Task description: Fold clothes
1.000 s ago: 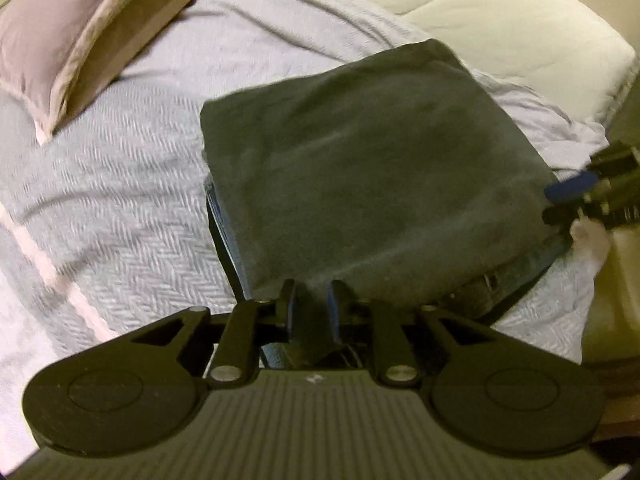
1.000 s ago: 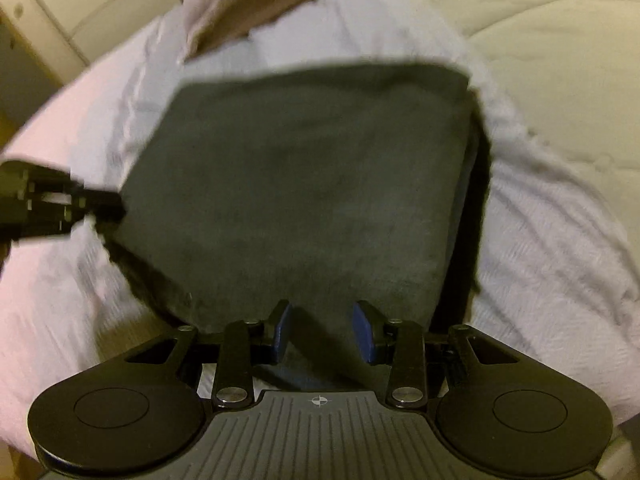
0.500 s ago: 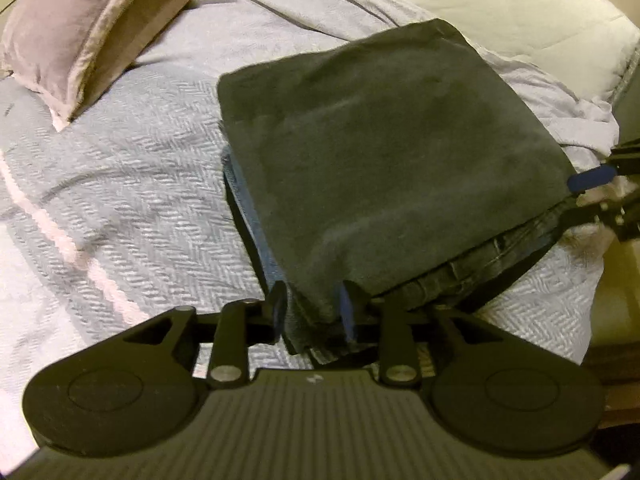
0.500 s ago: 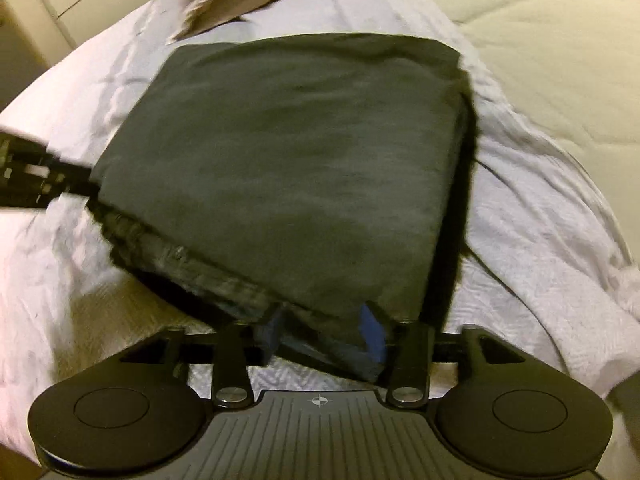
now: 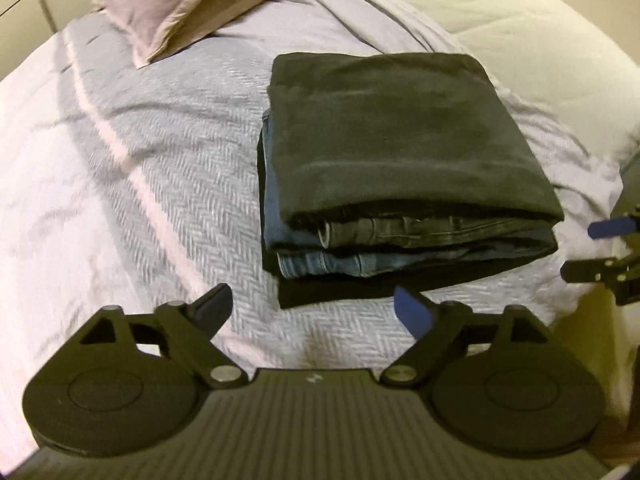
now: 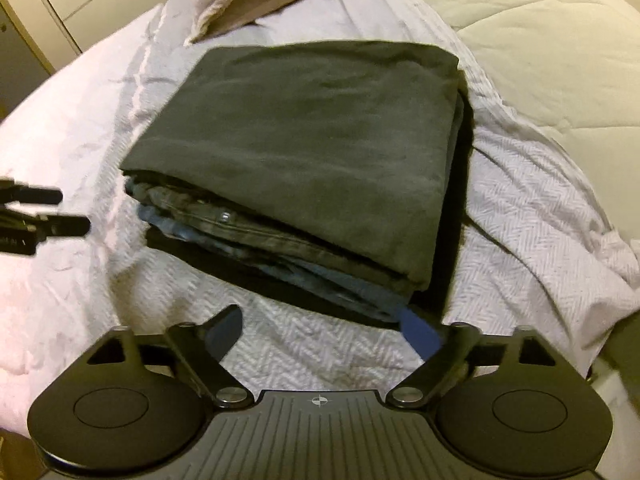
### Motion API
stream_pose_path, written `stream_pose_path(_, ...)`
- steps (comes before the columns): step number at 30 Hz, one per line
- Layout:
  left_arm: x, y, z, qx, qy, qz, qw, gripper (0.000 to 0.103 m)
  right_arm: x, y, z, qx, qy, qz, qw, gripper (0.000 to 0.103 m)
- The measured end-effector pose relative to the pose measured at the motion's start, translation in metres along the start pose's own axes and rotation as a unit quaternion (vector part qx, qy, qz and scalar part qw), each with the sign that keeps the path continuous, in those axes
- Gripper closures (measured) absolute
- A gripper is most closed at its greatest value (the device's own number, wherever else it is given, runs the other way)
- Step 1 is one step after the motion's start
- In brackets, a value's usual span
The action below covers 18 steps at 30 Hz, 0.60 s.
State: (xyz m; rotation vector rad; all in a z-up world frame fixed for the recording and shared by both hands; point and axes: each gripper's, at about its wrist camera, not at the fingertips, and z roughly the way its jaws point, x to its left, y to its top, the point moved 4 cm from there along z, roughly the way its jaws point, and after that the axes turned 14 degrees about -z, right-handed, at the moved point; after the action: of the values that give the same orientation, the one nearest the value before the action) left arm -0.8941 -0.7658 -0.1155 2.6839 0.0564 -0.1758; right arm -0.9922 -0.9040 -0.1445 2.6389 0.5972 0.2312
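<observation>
Our left gripper [image 5: 312, 308] and right gripper [image 6: 326, 326], earlier pinching the folded dark grey-green cloth [image 5: 396, 132] topping the stack, now spread, empty jaws opening.

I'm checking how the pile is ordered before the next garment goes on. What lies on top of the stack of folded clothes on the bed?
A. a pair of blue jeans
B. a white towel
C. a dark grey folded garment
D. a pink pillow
C: the dark grey folded garment covers the stack, with the denim jeans showing only at the edges beneath it.
</observation>
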Motion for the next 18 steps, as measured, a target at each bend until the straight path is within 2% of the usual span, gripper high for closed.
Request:
stream_pose_path(5, -0.001, -0.011, -0.017, -0.008, 0.002, -0.024, 0.9997, 0.014, -0.001, -0.005, -0.013, -0.001, -0.011, 0.048, 0.999, 0.001)
stream_pose_path(12, -0.005, -0.028, -0.049, -0.022, -0.027, -0.008, 0.9993, 0.014, 0.018, -0.025, -0.056, -0.024, -0.055, 0.108, 0.992, 0.001)
stream_pose_path(18, 0.011, -0.047, -0.095, -0.038, -0.033, -0.03, 0.9982, 0.013, 0.06, -0.033, -0.096, -0.05, -0.055, 0.135, 0.988, 0.001)
